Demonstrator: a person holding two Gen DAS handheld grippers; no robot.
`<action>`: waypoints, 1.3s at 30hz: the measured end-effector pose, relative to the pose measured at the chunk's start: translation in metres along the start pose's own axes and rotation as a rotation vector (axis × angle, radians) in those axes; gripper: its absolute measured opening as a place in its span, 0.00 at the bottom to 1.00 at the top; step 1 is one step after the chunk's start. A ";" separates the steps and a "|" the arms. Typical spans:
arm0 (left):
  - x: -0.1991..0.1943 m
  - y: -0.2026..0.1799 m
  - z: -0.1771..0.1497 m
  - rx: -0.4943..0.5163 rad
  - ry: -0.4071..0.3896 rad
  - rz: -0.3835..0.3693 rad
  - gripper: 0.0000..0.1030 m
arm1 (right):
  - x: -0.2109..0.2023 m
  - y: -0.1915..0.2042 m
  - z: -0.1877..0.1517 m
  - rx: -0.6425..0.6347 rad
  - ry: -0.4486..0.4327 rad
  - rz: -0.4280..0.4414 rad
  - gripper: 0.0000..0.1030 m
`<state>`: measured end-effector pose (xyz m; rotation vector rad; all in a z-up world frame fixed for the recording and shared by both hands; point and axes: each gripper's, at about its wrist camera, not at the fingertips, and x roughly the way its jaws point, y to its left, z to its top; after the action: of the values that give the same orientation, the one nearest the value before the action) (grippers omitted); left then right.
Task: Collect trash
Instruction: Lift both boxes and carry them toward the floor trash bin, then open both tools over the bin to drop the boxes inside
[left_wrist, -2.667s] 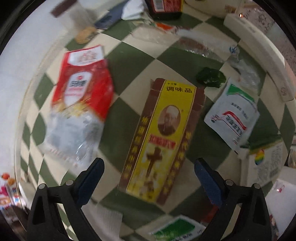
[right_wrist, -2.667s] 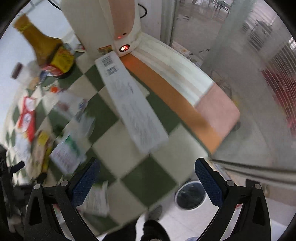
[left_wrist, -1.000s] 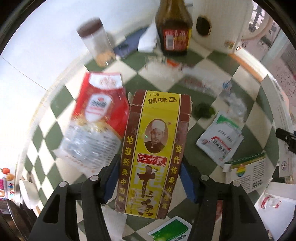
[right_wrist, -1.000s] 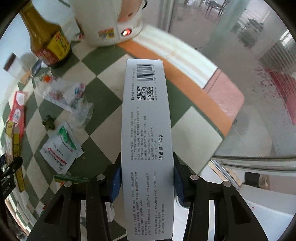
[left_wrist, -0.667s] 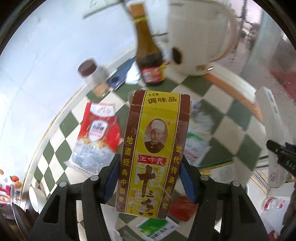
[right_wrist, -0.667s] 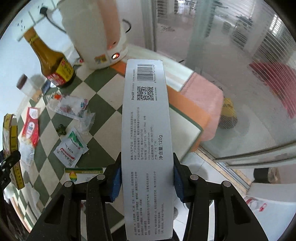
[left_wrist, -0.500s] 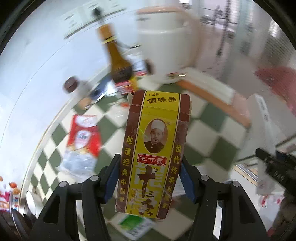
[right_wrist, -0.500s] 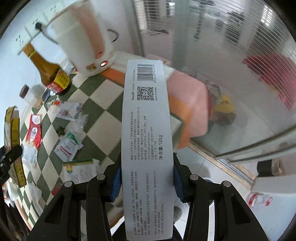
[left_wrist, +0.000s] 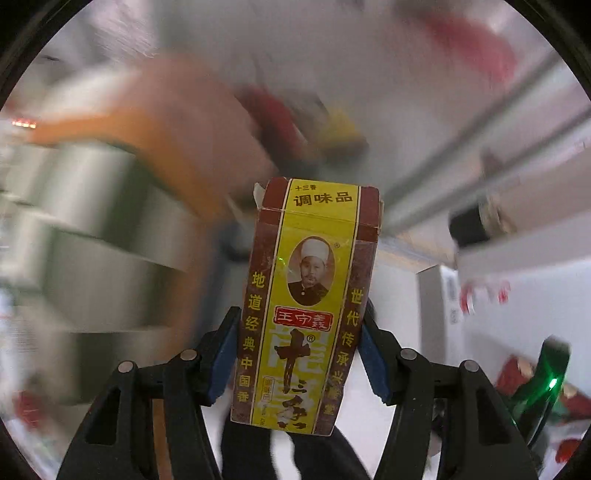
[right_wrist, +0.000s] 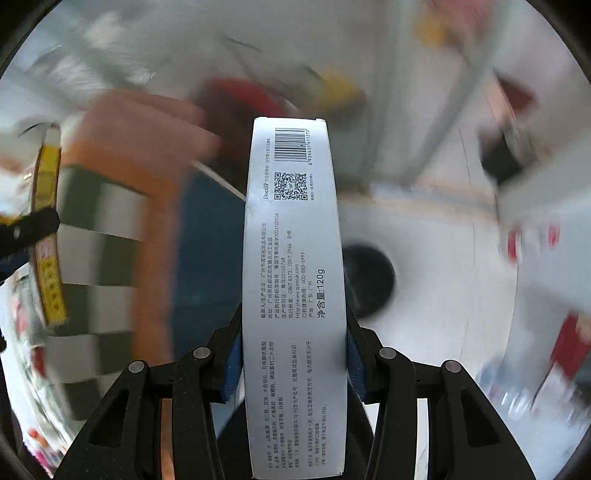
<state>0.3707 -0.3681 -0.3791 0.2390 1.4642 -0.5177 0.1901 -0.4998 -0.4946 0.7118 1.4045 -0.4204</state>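
Observation:
My left gripper (left_wrist: 299, 354) is shut on a yellow and brown seasoning box (left_wrist: 306, 295) with a man's portrait, held upright off the table. My right gripper (right_wrist: 293, 354) is shut on a long white toothpaste box (right_wrist: 293, 277) with a barcode and QR code. The seasoning box also shows edge-on at the left of the right wrist view (right_wrist: 50, 236). A dark round bin (right_wrist: 369, 280) sits on the floor just right of the toothpaste box. Both views are heavily motion-blurred.
The green and white checked table with its orange edge (right_wrist: 155, 229) lies to the left in the right wrist view and shows blurred in the left wrist view (left_wrist: 173, 147). White floor (right_wrist: 436, 258) spreads right. Red and yellow objects (right_wrist: 332, 88) blur behind.
Both grippers have swung away from the table top toward the floor, each still holding its box. The kettle, bottle and wrappers have left view and the floor bin has come closer.

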 end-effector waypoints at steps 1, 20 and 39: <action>0.047 -0.015 0.000 0.011 0.059 -0.018 0.55 | 0.025 -0.024 -0.004 0.037 0.029 -0.004 0.47; 0.446 -0.094 -0.032 0.122 0.458 -0.001 0.97 | 0.362 -0.183 0.011 0.200 0.318 0.046 0.85; 0.192 -0.083 -0.070 0.292 0.030 0.210 0.97 | 0.112 -0.123 -0.023 0.144 -0.062 -0.156 1.00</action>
<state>0.2740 -0.4441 -0.5622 0.6264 1.3705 -0.5570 0.1084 -0.5588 -0.6291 0.7015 1.3854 -0.6662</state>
